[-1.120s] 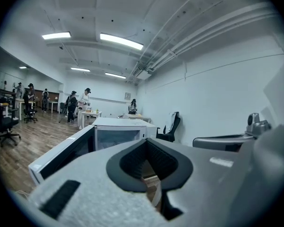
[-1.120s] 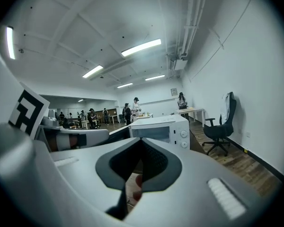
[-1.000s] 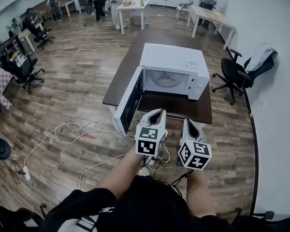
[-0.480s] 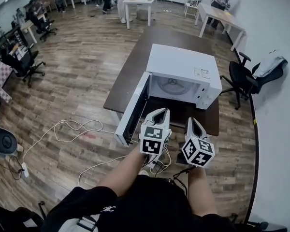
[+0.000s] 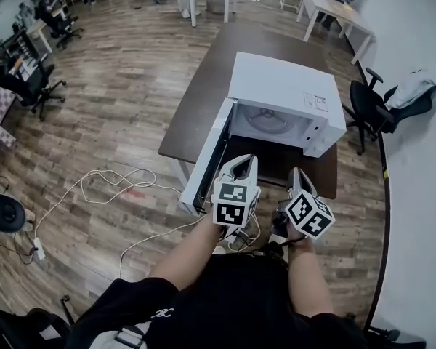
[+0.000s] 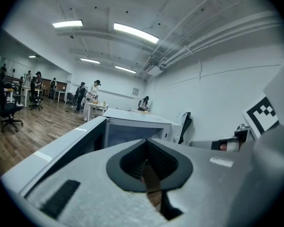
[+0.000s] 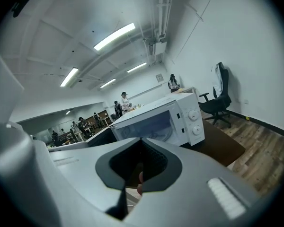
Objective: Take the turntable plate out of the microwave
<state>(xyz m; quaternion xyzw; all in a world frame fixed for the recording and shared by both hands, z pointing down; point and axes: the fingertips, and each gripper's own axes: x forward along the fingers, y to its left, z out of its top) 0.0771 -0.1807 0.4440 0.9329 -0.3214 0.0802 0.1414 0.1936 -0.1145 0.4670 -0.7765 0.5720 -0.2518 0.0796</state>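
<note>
The white microwave (image 5: 287, 93) stands on a dark brown table (image 5: 203, 100) with its door (image 5: 207, 158) swung open to the left. Inside its cavity lies the glass turntable plate (image 5: 270, 122). Both grippers hover side by side in front of the open cavity, short of it and touching nothing. My left gripper (image 5: 240, 164) has its jaws together and holds nothing; it points at the microwave (image 6: 132, 129) past the door (image 6: 61, 150). My right gripper (image 5: 298, 174) is shut and empty too, aimed at the microwave (image 7: 161, 119) front.
A black office chair (image 5: 370, 104) with a jacket stands right of the table. White cables (image 5: 116, 187) trail over the wooden floor on the left. Light tables (image 5: 334, 9) and people are at the far end of the room.
Both grippers have moved forward and a little lower towards the open microwave. The right gripper has rolled, so its marker cube is tilted. The microwave looks nearer.
</note>
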